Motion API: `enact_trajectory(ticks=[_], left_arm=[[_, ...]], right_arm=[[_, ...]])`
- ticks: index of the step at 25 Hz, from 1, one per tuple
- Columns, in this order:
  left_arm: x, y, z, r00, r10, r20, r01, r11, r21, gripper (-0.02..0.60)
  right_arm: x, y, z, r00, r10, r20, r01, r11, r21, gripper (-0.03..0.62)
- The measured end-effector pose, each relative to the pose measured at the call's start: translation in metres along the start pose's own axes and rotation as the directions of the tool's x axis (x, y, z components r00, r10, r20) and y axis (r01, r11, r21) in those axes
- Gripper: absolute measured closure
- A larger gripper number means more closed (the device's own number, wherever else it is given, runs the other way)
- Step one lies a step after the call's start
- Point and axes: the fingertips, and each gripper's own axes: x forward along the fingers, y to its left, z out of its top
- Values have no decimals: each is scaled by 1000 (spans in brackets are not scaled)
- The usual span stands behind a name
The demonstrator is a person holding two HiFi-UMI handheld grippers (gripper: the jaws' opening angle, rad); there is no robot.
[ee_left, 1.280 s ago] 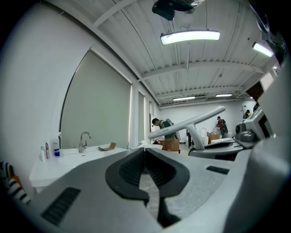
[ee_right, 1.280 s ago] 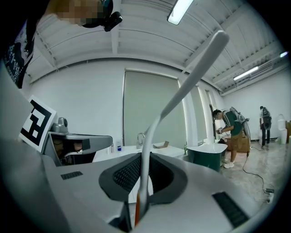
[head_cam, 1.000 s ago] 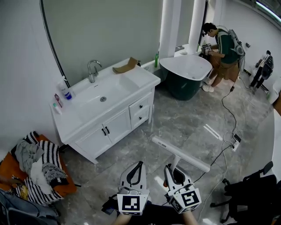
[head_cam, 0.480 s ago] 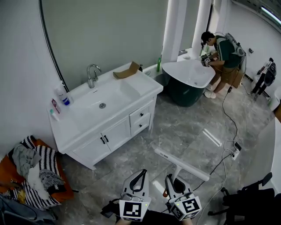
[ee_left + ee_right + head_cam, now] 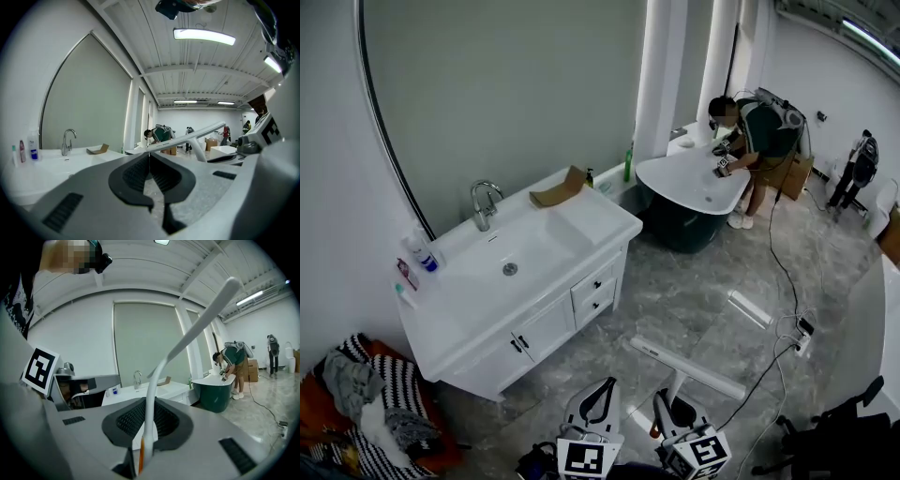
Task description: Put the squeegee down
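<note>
The squeegee (image 5: 686, 367) is white, with a long blade held out level over the grey marble floor and a thin handle running back to me. My right gripper (image 5: 673, 405) is shut on that handle, at the bottom of the head view. In the right gripper view the handle (image 5: 149, 399) rises from between the jaws of my right gripper (image 5: 147, 405) and the blade sweeps up to the right. My left gripper (image 5: 598, 392) is just left of it, shut with nothing in it. In the left gripper view the tips of my left gripper (image 5: 149, 157) meet, and the blade (image 5: 187, 136) crosses beyond them.
A white vanity (image 5: 581, 225) with a sink and a faucet (image 5: 483, 202) stands ahead on the left, with a cardboard piece (image 5: 553, 192) on it. A person (image 5: 755, 141) bends over a dark green tub (image 5: 686, 208). Clothes (image 5: 370, 412) lie at the lower left. A cable and power strip (image 5: 802, 328) are on the right.
Both grippers, squeegee still held, now sit lower in the head view. The vanity has slid left in the picture, and more of the wall above it shows.
</note>
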Motion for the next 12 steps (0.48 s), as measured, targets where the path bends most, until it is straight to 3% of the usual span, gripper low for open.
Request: enact_trajectory(ticks=[12], left_arm=[[52, 24, -10, 1000, 9, -26, -10, 999, -31, 572]], right_arm=[[44, -31, 2, 1000, -31, -4, 31, 999, 34, 546]])
